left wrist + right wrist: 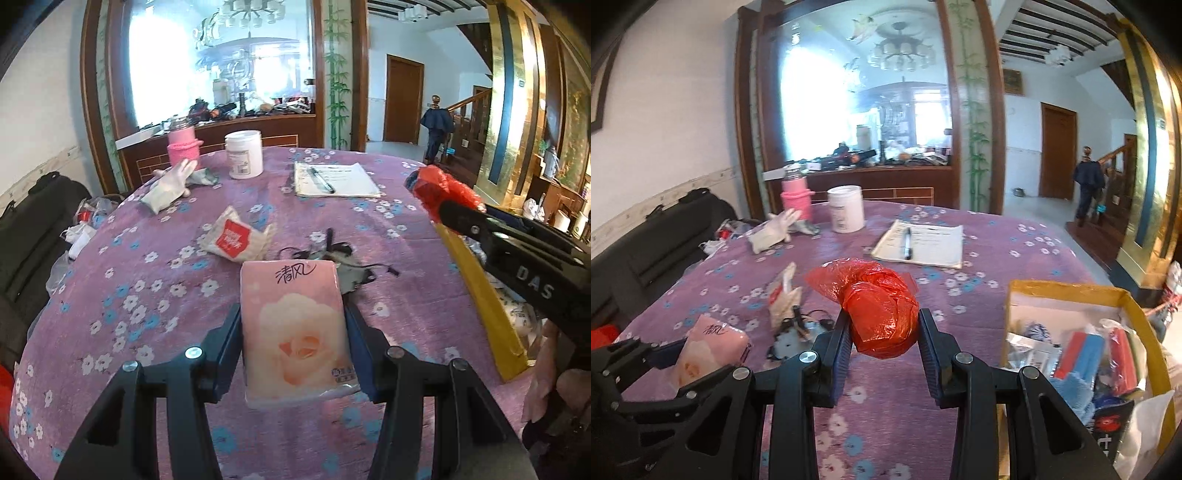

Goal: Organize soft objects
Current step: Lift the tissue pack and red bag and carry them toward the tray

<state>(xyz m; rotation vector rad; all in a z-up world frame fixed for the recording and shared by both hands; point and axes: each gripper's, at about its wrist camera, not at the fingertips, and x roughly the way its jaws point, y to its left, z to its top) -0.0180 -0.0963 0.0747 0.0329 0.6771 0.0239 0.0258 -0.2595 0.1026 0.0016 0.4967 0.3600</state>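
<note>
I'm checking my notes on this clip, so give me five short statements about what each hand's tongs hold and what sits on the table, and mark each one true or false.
1. The left tongs are shut on the pink tissue pack. True.
2. The right tongs hold a white glove. False: they grip the red plastic bag; the white glove lies far back on the table by the pink bottle.
3. A pen lies on the paper sheets. True.
4. The yellow box is empty. False: it holds packets and other items.
5. The white jar lies on its side. False: it stands upright on the purple floral tablecloth.
</note>
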